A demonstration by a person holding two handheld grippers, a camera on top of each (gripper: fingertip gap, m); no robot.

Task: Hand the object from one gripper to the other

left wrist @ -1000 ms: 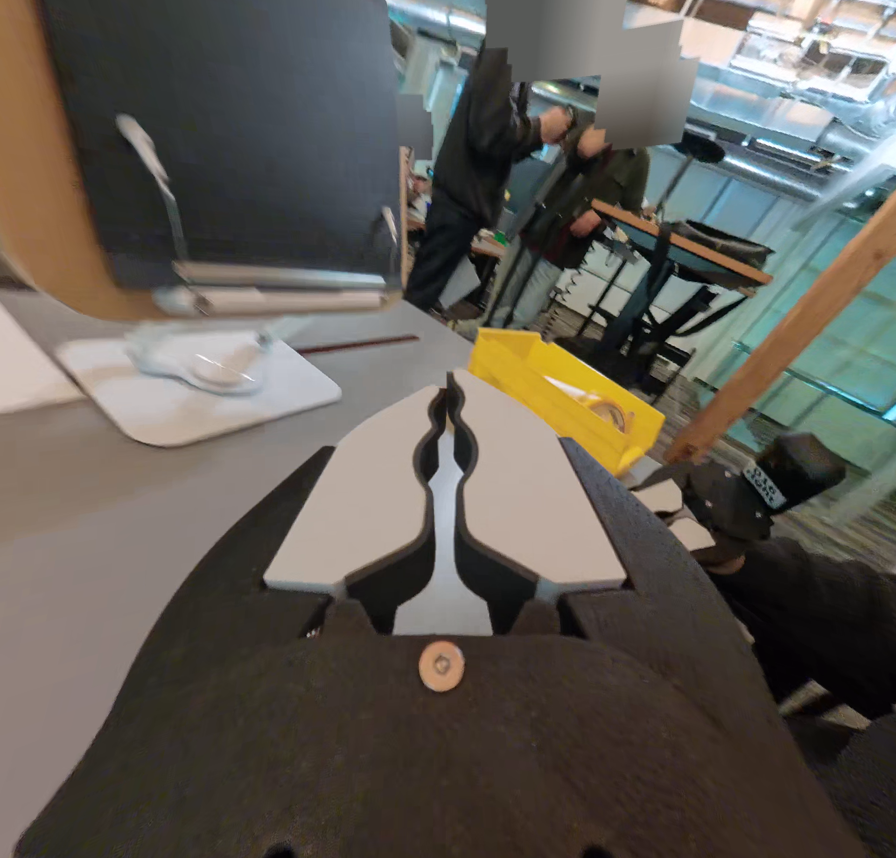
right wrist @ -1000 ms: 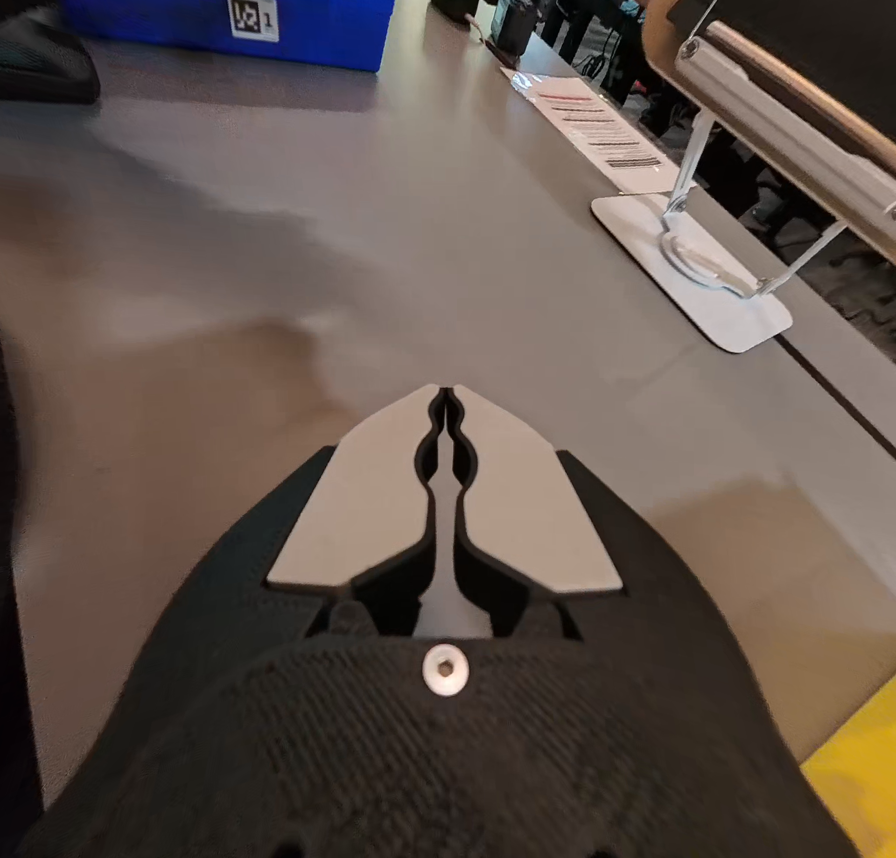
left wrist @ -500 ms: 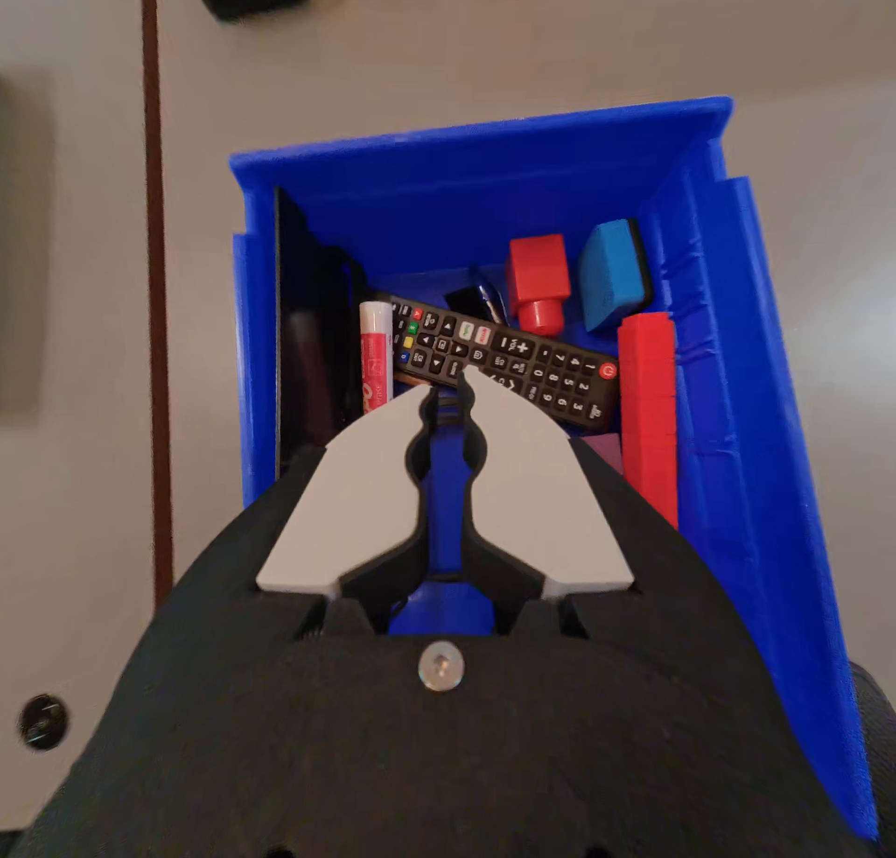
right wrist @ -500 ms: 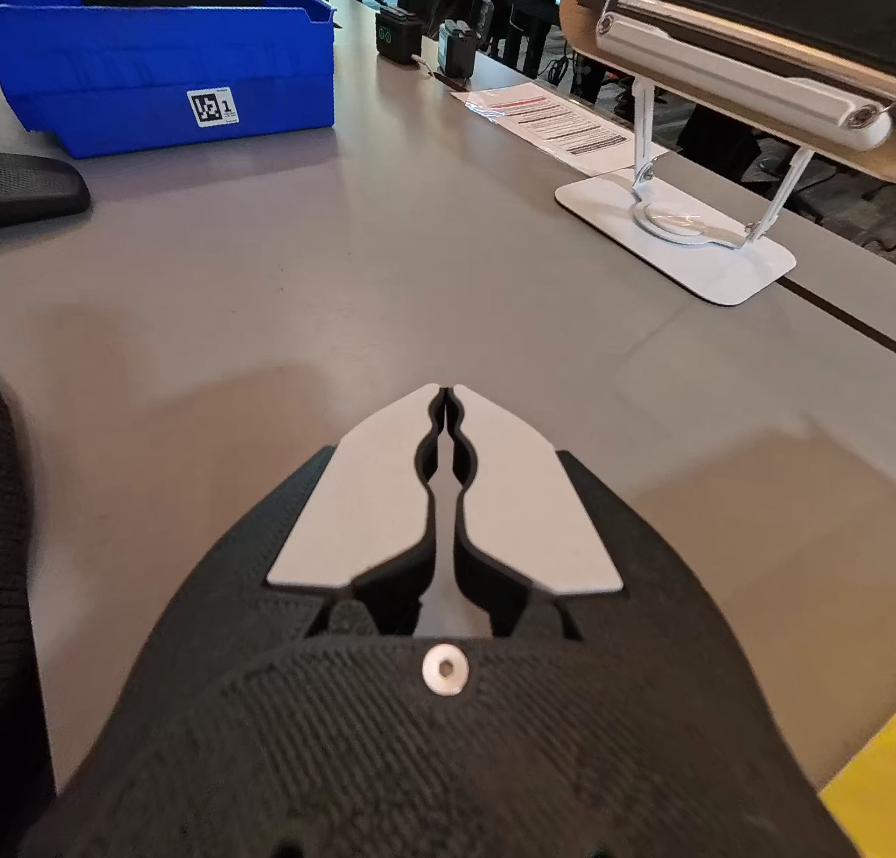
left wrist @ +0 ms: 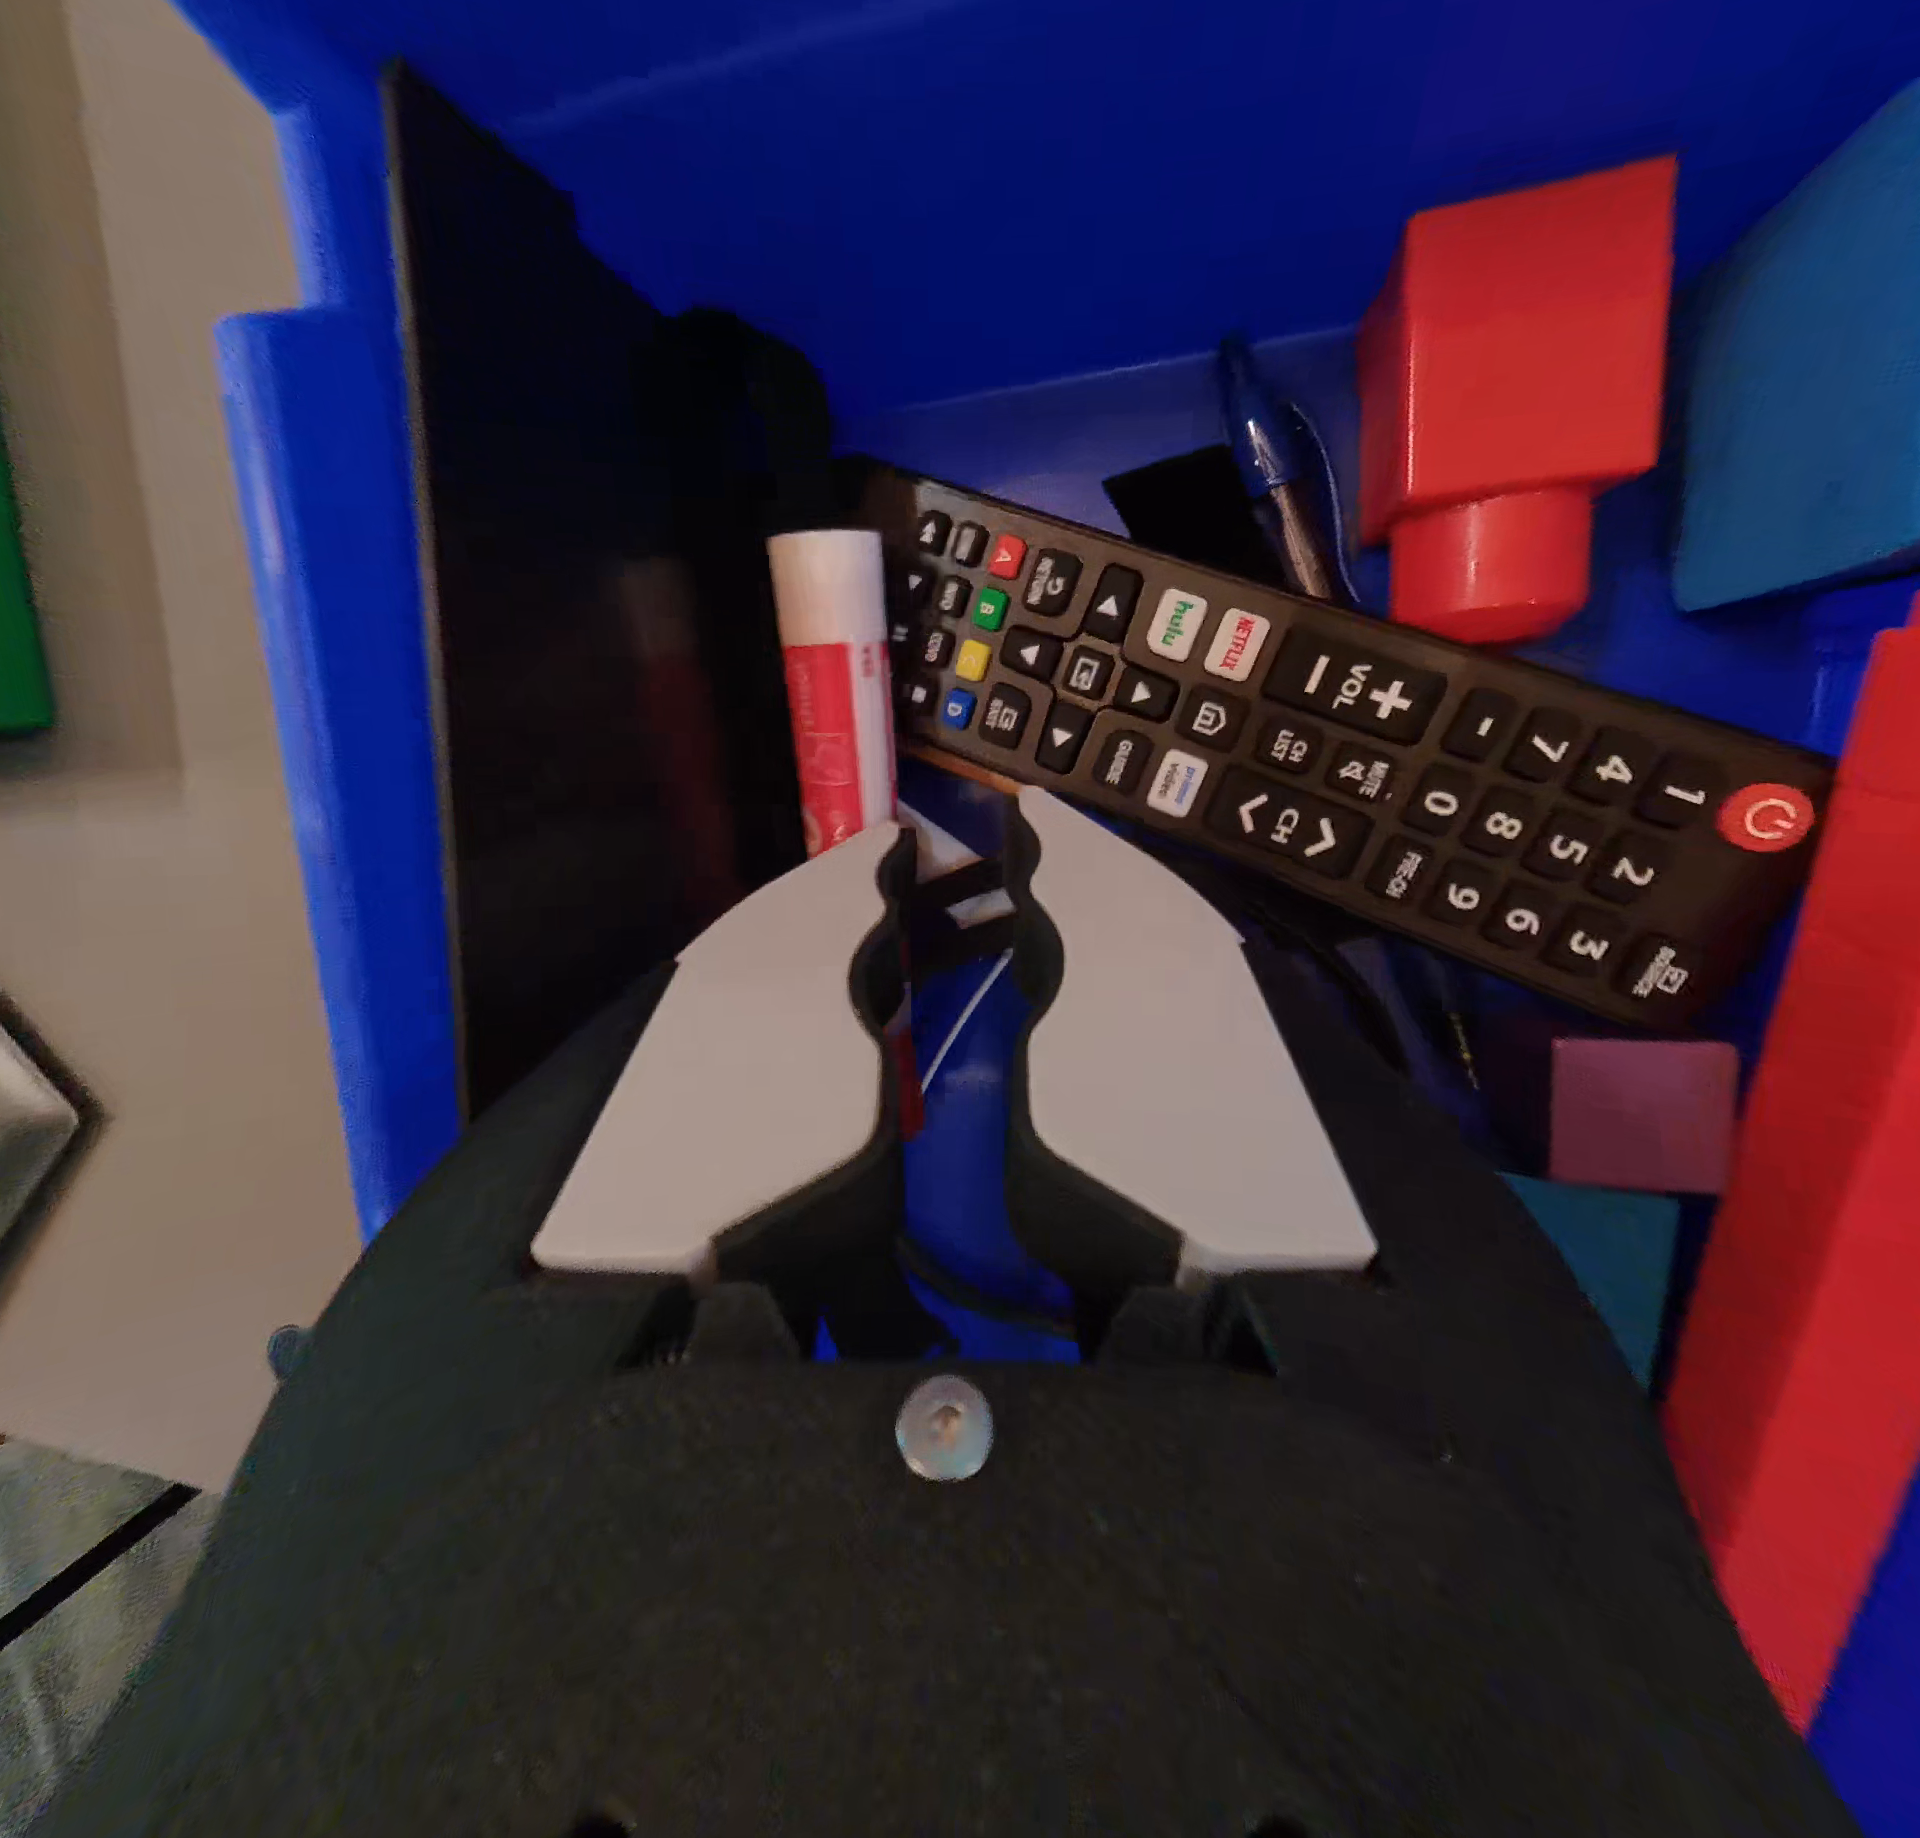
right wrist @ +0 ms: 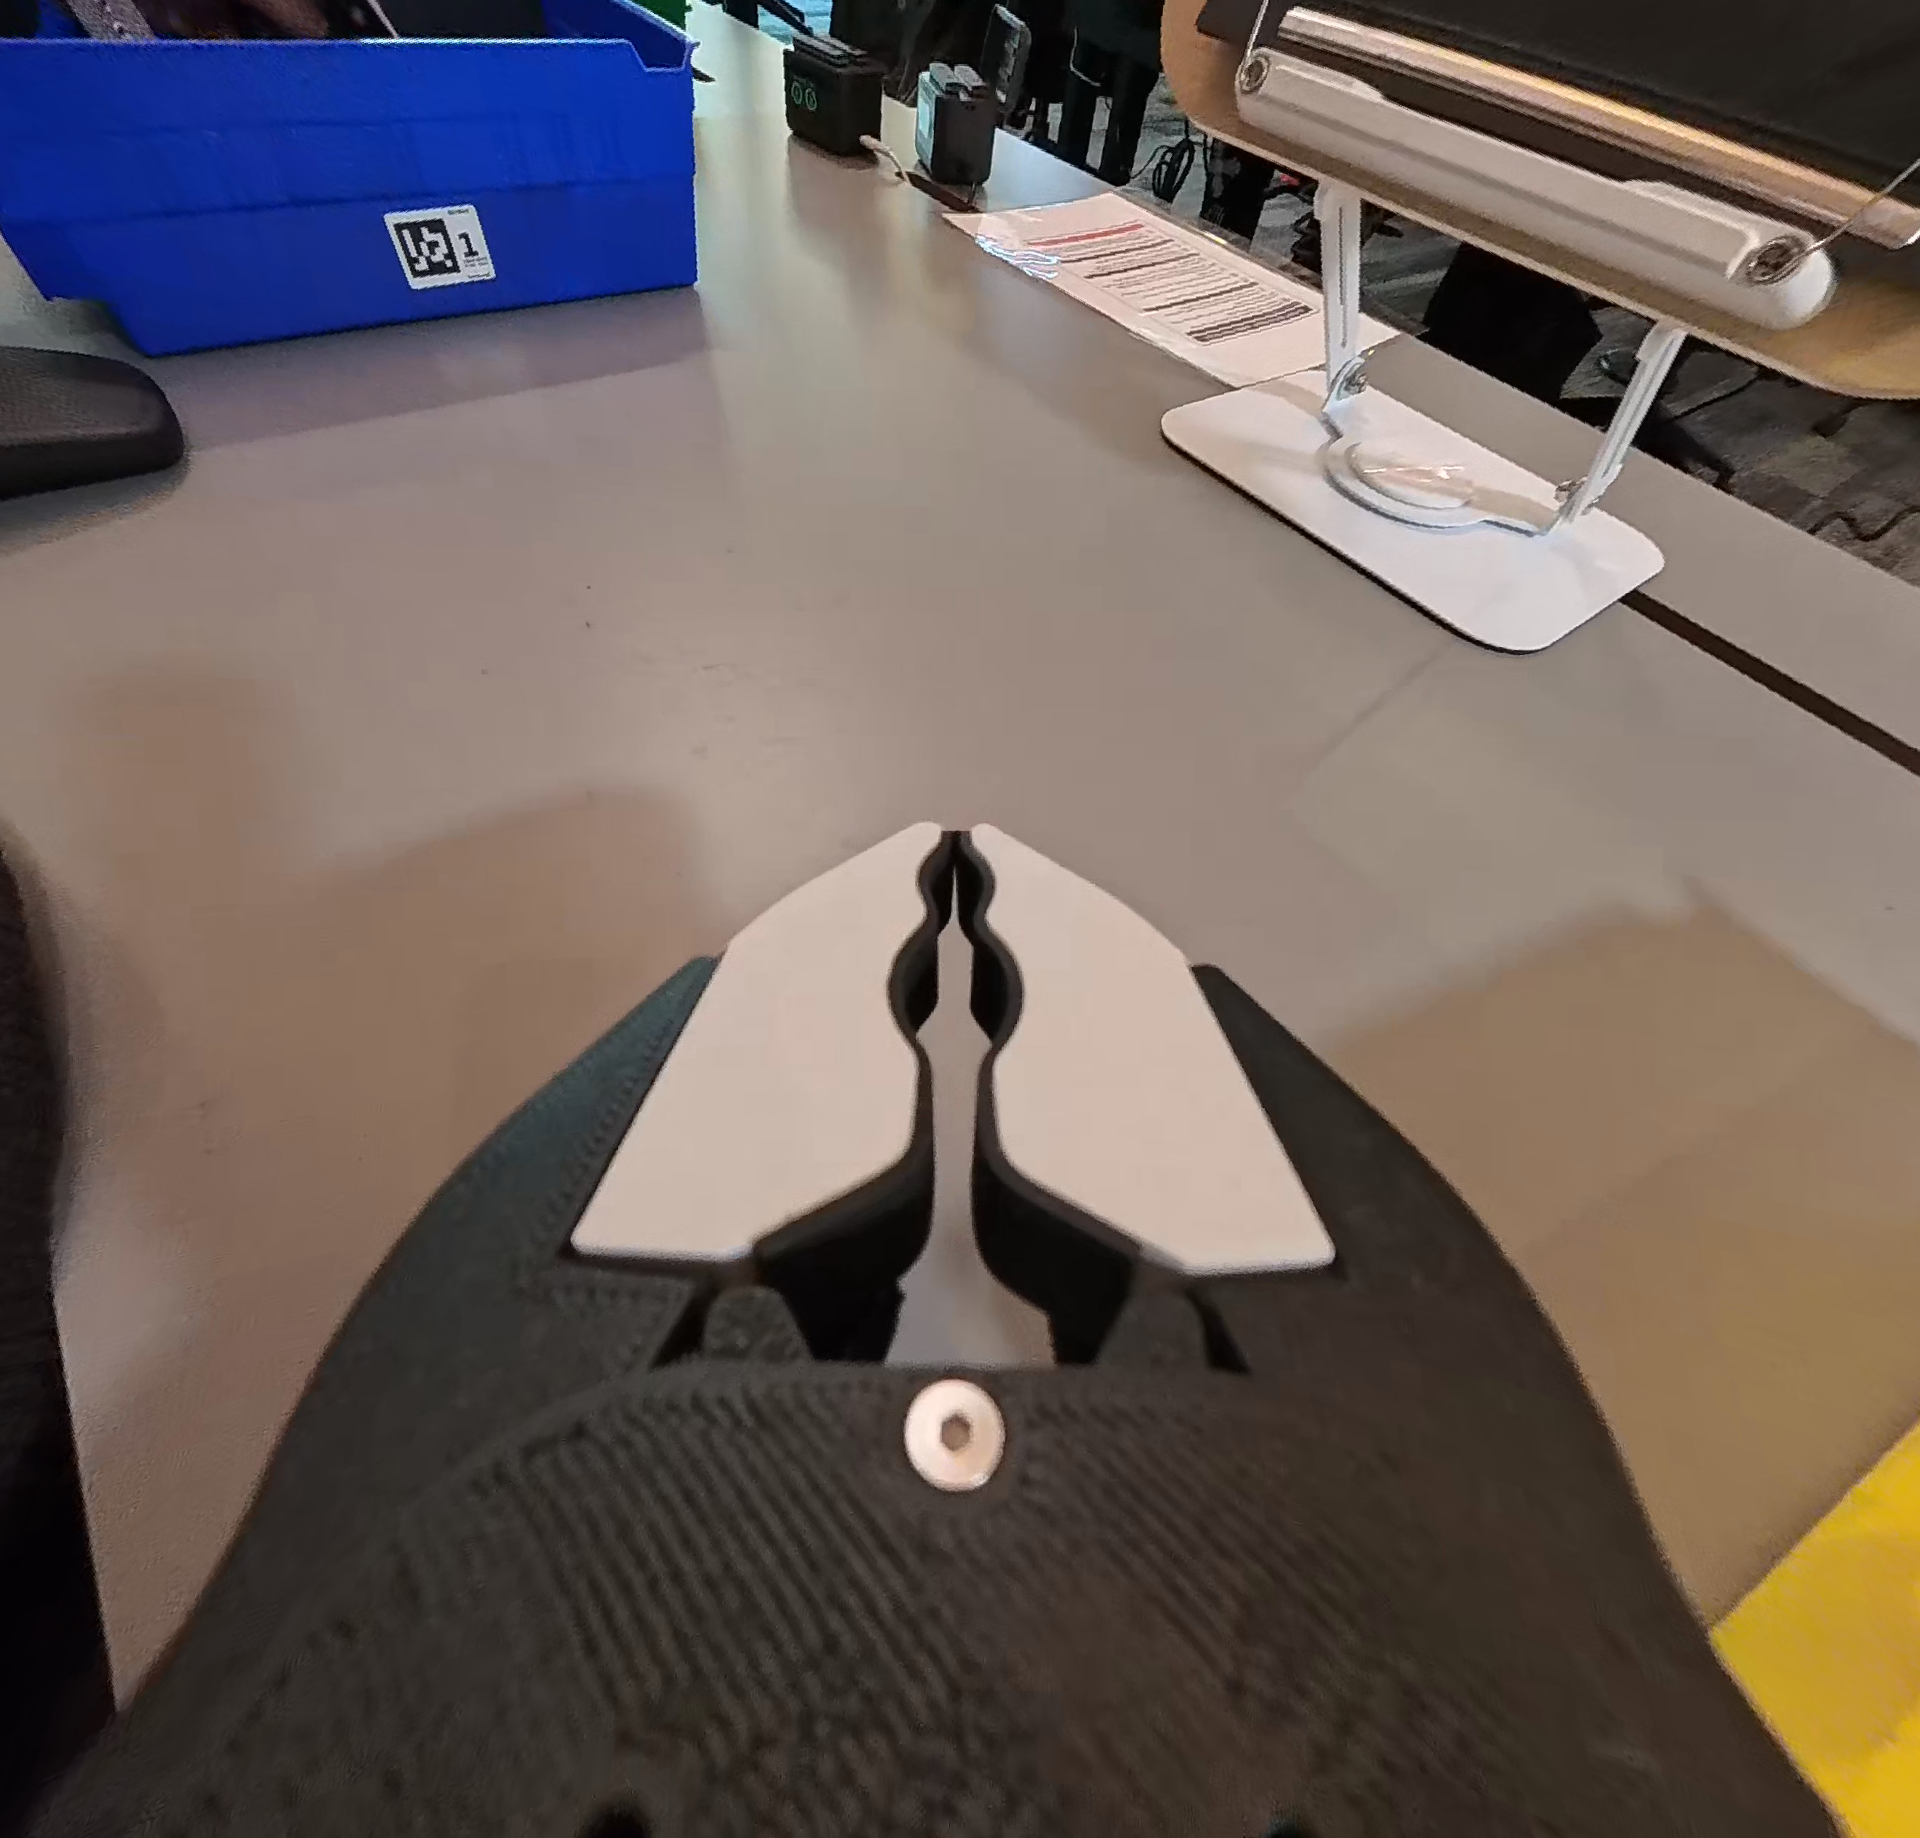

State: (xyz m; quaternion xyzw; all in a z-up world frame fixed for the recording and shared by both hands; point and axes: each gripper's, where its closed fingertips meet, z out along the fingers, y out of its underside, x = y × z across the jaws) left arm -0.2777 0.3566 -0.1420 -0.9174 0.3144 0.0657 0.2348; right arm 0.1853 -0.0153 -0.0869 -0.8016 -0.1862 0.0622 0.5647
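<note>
My left gripper [left wrist: 961, 832] is down inside a blue bin [left wrist: 935, 178], its jaws a little apart. Its tips sit just short of a black remote [left wrist: 1351, 749] and beside a white and red tube [left wrist: 831, 666]. What lies between the fingers is blurred. The bin also holds a red block [left wrist: 1507, 386], a blue foam piece [left wrist: 1808, 386], a long red block [left wrist: 1829, 1165], a purple block [left wrist: 1642, 1113], a blue pen [left wrist: 1273, 458] and a flat black panel [left wrist: 571, 541]. My right gripper [right wrist: 956, 832] is shut and empty, low over the grey table [right wrist: 727, 593], far from the blue bin [right wrist: 312, 157].
In the right wrist view, a white stand [right wrist: 1455, 521] carrying a board is at the right, with a printed sheet [right wrist: 1143, 271] and black devices [right wrist: 831, 95] behind. A yellow bin corner [right wrist: 1849, 1632] is at the lower right and a black pad [right wrist: 73, 417] at the left. My hands' fingertips stand some 60 centimetres from each other. My left gripper is the nearer one to the black remote [left wrist: 1351, 749]: about 5 centimetres, against 55 centimetres.
My left gripper swung from facing the room to above the blue bin, then dropped into it, and its jaws opened slightly. My right gripper stayed shut and its view drifted slightly over the table.
</note>
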